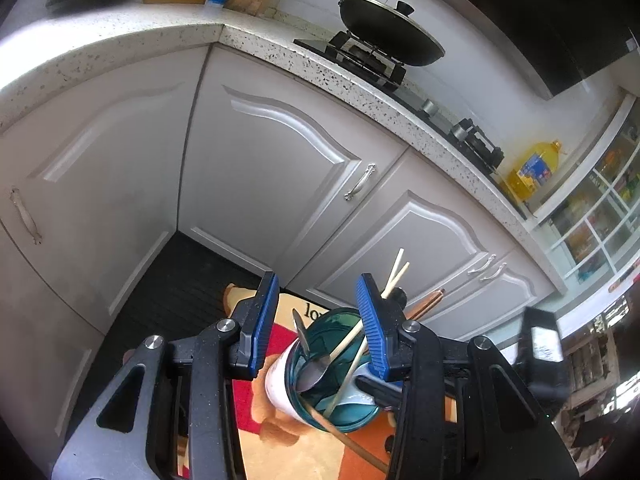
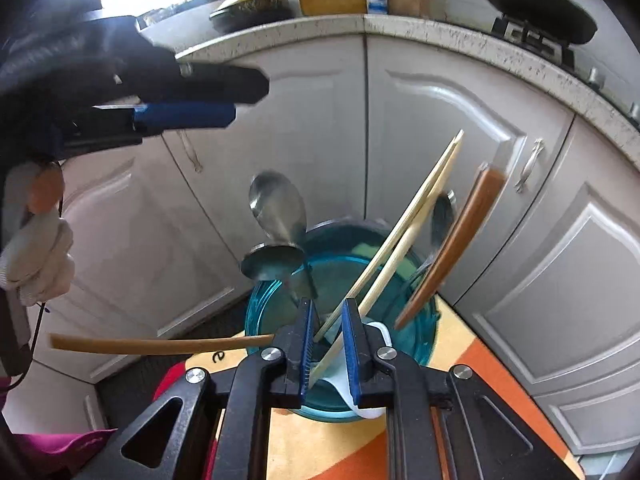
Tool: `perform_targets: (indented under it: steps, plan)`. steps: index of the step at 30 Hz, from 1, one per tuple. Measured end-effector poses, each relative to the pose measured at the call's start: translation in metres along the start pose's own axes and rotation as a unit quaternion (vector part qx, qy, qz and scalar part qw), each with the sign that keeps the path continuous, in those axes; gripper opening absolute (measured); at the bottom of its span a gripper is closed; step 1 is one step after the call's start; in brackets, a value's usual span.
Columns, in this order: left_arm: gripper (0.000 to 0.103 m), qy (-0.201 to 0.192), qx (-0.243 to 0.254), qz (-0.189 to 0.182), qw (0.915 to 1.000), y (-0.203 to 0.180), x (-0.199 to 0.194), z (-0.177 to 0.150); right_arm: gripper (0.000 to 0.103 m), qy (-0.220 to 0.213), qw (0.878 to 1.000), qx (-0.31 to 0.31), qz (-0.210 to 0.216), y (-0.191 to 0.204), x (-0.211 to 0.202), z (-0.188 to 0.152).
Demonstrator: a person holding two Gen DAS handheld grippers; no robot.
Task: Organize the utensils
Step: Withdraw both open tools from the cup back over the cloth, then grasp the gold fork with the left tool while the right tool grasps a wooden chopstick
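Note:
A teal cup [image 1: 334, 376] with a white outside holds metal spoons [image 1: 314, 372], pale chopsticks [image 1: 394, 276] and brown chopsticks [image 1: 428, 302]. My left gripper [image 1: 318, 322] is open and empty above the cup. In the right wrist view my right gripper [image 2: 326, 344] is shut on the cup's white handle [image 2: 374, 412], holding the cup [image 2: 340, 280] above a colourful mat. Spoons [image 2: 278, 208], pale chopsticks [image 2: 424, 200] and brown chopsticks [image 2: 460, 240] stand in it. One tan chopstick [image 2: 160, 344] sticks out sideways to the left. The left gripper [image 2: 184, 114] shows at upper left.
White cabinet doors [image 1: 280, 160] stand close ahead under a speckled counter [image 1: 240, 36]. A wok [image 1: 390, 32] sits on the stove. An oil bottle [image 1: 534, 168] stands at right. A colourful mat [image 2: 480, 380] lies on the floor below.

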State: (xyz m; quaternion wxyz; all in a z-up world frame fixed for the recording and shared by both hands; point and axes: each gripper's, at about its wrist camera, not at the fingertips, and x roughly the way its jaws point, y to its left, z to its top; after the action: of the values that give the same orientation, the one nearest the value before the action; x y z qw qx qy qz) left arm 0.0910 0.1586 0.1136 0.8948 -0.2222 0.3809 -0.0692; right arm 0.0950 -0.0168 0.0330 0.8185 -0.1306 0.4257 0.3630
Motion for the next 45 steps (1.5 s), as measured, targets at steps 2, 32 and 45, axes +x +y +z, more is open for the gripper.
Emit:
perform_targets:
  steps: [2,32,45]
  plan:
    - [0.039,-0.001,0.0,-0.005,1.0,-0.001,-0.002,-0.001,0.014,-0.017,1.0,0.017,0.012,-0.007,-0.013,-0.003]
    - [0.041,0.003,0.148,0.017,0.9889,-0.128,-0.022,-0.107,0.035,-0.05,0.991,0.12,-0.025,-0.047,-0.107,-0.102]
    - [0.041,0.05,0.203,0.009,0.9778,-0.181,0.016,-0.173,0.037,-0.031,0.981,0.181,-0.07,-0.072,-0.135,-0.178]
